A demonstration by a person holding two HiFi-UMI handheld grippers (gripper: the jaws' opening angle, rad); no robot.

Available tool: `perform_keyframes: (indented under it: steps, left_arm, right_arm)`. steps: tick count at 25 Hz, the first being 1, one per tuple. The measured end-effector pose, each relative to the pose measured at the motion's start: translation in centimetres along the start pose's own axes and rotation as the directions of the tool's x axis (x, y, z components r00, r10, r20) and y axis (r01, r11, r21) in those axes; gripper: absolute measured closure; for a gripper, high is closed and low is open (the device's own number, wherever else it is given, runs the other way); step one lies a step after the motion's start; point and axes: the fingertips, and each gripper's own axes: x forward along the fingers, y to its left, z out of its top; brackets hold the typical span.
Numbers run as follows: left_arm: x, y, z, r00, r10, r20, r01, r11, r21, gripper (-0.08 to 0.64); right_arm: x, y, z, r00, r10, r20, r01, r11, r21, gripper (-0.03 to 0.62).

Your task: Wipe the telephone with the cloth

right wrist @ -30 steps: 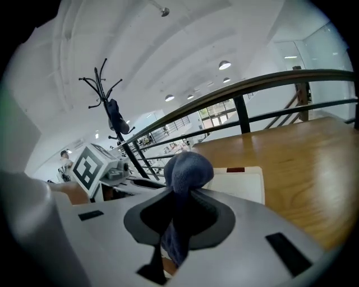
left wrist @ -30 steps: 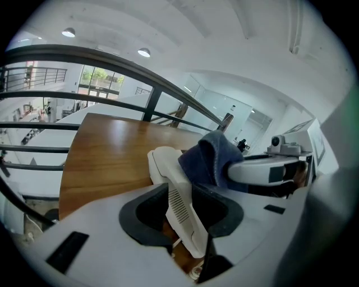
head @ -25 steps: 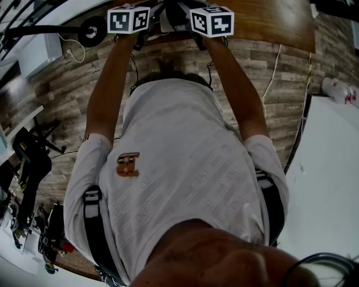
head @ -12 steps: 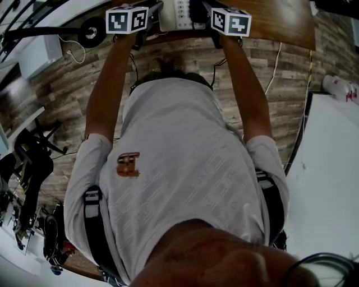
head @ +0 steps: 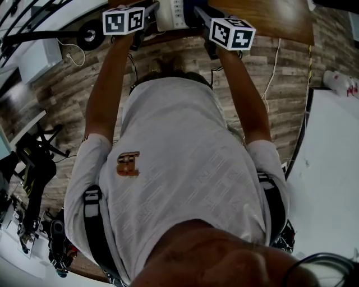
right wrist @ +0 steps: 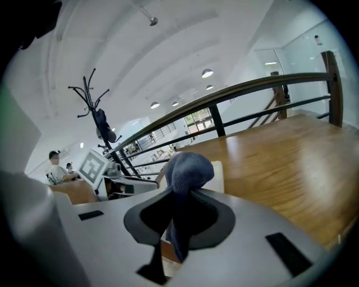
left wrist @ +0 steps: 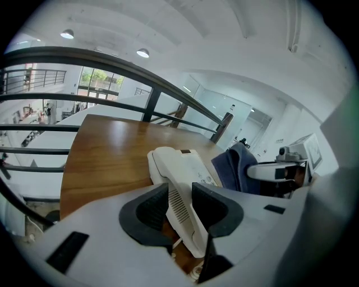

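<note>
A cream telephone (left wrist: pixel 185 171) lies on the wooden table (left wrist: pixel 106 157). My left gripper (left wrist: pixel 180 212) is shut on its near left side, where the handset lies, and the pads press on both faces. My right gripper (right wrist: pixel 178 216) is shut on a dark blue cloth (right wrist: pixel 188 171), which bulges out above the jaws, just in front of the telephone (right wrist: pixel 219 175). In the left gripper view the cloth (left wrist: pixel 235 168) hangs at the telephone's right edge. From the head view, the telephone (head: pixel 170 14) shows between the two marker cubes, left (head: pixel 123 20) and right (head: pixel 231 32).
A dark railing (left wrist: pixel 112 67) runs behind the table. Below it lie a plank floor (head: pixel 286 89) with cables (head: pixel 274 70), a white table (head: pixel 331 185) at right and a bottle (head: pixel 339 81). A coat stand (right wrist: pixel 96 115) and a seated person (right wrist: pixel 56 163) are far left.
My right gripper with the cloth has moved right and back toward the person, uncovering the telephone's keypad. The left gripper has stayed nearly in place.
</note>
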Motion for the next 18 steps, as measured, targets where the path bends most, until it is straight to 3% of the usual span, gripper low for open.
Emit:
perform_keyframes:
  steps: [4, 8, 13, 18]
  left_arm:
    - [0.0, 0.1, 0.0, 1.000, -0.002, 0.005, 0.002, 1.000, -0.005, 0.420]
    - [0.0, 0.2, 0.0, 1.000, 0.000, 0.005, 0.000, 1.000, -0.005, 0.420]
    - [-0.2, 0.2, 0.0, 1.000, 0.001, 0.009, -0.001, 1.000, -0.008, 0.420]
    - [-0.2, 0.1, 0.0, 1.000, 0.000, 0.013, 0.000, 1.000, -0.009, 0.420]
  right_arm:
    - [0.9, 4.5, -1.4, 0.993, 0.121, -0.005, -0.120, 0.990, 0.067, 0.520]
    - [2.1, 6.9, -3.4, 0.986, 0.162, -0.047, -0.158, 0.984, 0.087, 0.520]
    - [3.8, 6.1, -5.8, 0.989, 0.119, -0.083, -0.112, 0.990, 0.080, 0.520]
    - [3.4, 2.9, -6.2, 0.995, 0.024, -0.101, -0.020, 0.999, 0.037, 0.520]
